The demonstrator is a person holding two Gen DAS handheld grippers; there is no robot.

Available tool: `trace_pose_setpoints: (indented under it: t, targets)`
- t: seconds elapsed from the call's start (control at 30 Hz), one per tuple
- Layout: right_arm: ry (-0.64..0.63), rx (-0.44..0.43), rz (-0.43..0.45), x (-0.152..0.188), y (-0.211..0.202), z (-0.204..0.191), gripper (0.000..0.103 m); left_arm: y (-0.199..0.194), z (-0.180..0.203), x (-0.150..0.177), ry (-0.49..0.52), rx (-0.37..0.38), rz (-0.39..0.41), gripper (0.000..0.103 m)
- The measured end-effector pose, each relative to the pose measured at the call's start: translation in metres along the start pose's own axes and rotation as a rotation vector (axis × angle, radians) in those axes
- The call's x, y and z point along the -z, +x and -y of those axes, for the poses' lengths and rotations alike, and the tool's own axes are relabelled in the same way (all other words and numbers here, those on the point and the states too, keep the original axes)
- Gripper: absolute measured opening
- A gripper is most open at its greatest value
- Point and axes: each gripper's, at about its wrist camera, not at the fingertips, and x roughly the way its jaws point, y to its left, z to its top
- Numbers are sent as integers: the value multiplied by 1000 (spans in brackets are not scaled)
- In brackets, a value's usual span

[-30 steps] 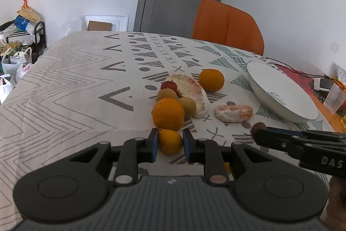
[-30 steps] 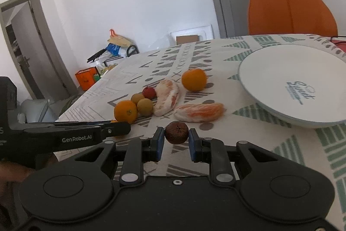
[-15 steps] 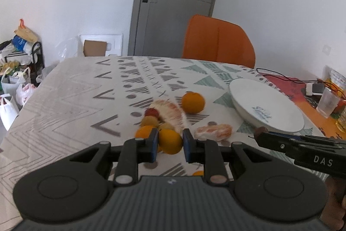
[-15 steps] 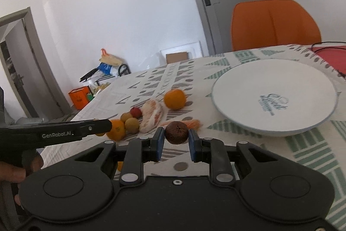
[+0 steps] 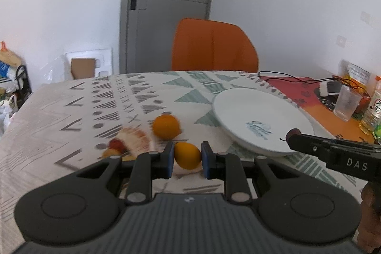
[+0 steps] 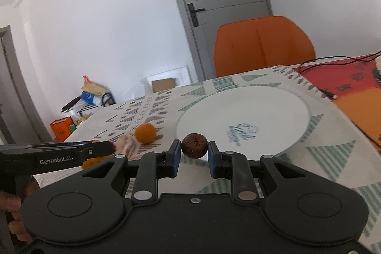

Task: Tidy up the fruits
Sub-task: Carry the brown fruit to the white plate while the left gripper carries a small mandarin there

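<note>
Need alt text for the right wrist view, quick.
The right gripper holds a brown, wrinkled round fruit just short of an empty white plate on a patterned tablecloth. The left gripper reaches in at left, near an orange.

The left hand-held gripper (image 5: 185, 156) fills the lower centre of its frame, blue-padded jaws pressed on a small orange fruit (image 5: 187, 155). The right hand-held gripper (image 6: 194, 153) sits lower centre in its own frame, jaws clamping a dark brown round fruit (image 6: 194, 145), and shows at lower right in the left view.
</note>
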Motion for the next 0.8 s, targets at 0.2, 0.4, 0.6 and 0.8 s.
trace_pose_setpoints:
  t: [0.2,0.4,0.6,0.8]
  targets:
    - [35,42,20,-2,-2,20,22,14,20,-8,36,35,8,22]
    - [54,64,10,-2,4,30,22,31,34,-13,55,67,3,22]
    - [66,81,10,0,6,39,22,49,46,-17,66,90,-14,22]
    - [79,100,13,-1,6,48,23,64,61,-20,88,124,-21,22]
